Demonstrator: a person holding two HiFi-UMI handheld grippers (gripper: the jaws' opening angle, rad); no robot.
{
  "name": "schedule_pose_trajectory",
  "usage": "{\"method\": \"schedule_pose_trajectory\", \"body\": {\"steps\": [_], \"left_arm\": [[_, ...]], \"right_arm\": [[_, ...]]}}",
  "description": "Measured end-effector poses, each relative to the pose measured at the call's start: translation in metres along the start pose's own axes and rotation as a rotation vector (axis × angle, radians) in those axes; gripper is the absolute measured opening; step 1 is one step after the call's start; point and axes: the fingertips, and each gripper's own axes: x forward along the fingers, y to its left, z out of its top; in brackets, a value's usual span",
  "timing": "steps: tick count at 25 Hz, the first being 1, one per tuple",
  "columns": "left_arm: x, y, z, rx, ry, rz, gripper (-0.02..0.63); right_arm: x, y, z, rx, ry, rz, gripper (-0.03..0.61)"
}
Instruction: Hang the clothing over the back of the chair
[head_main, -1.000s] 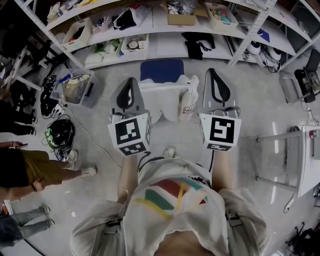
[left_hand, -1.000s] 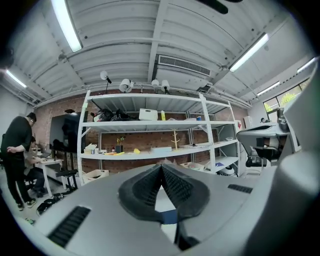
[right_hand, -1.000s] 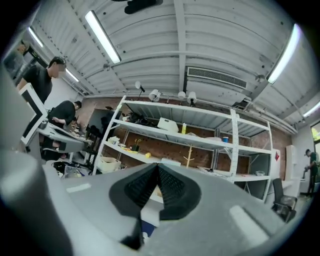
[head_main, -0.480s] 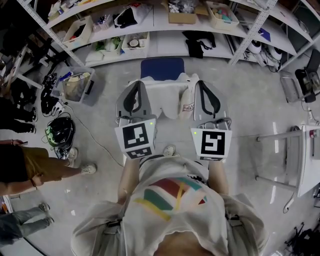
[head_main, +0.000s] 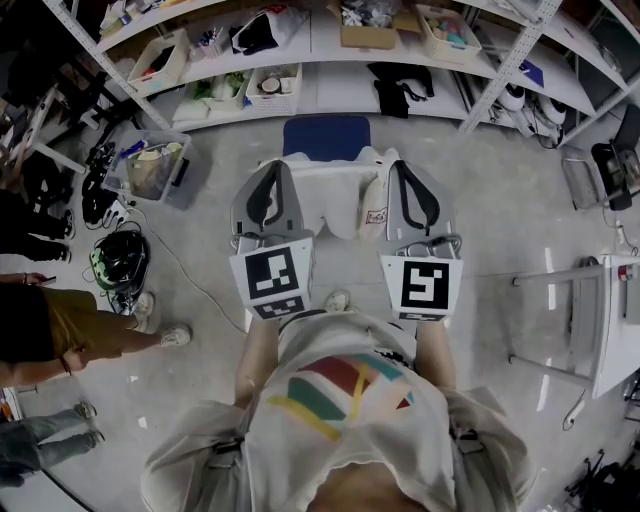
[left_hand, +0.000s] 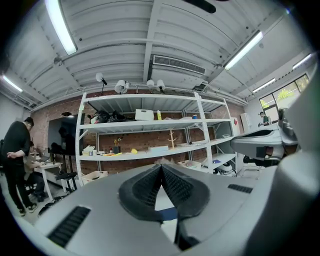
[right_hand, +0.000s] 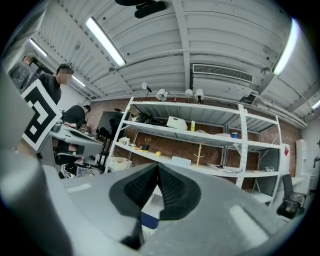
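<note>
the left gripper (head_main: 274, 166) is shut tight. its two black pads meet at the tip and nothing is between them. the right gripper (head_main: 400, 164) is shut the same way and holds nothing too. both point straight ahead, side by side, and each has a cube (head_main: 272, 282) with black and white squares on its back end.

the white clothing (head_main: 335, 195) lies between the two grippers and spreads under their tips. it hangs over the back of the chair (head_main: 322, 135), and the blue seat shows just past it. i cannot tell if the tips touch the cloth. in each gripper view a bit of white cloth and a bit of blue seat show through the small gap under the shut pads.

past the chair stand long white shelves (head_main: 310, 55) full of boxes and other things. a clear bin (head_main: 150, 172) sits on the grey floor (head_main: 480, 200) to the left. another person (head_main: 60, 335) stands at the far left, and a white table (head_main: 612, 320) is at the far right.
</note>
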Motion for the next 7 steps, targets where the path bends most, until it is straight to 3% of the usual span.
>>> {"method": "schedule_pose_trajectory", "body": {"steps": [7], "left_arm": [[-0.0021,0.0002,-0.0004,-0.001,-0.003,-0.003,0.015]], "right_arm": [[0.0015,0.0036,-0.0054,-0.003,0.013,0.006,0.005]]}}
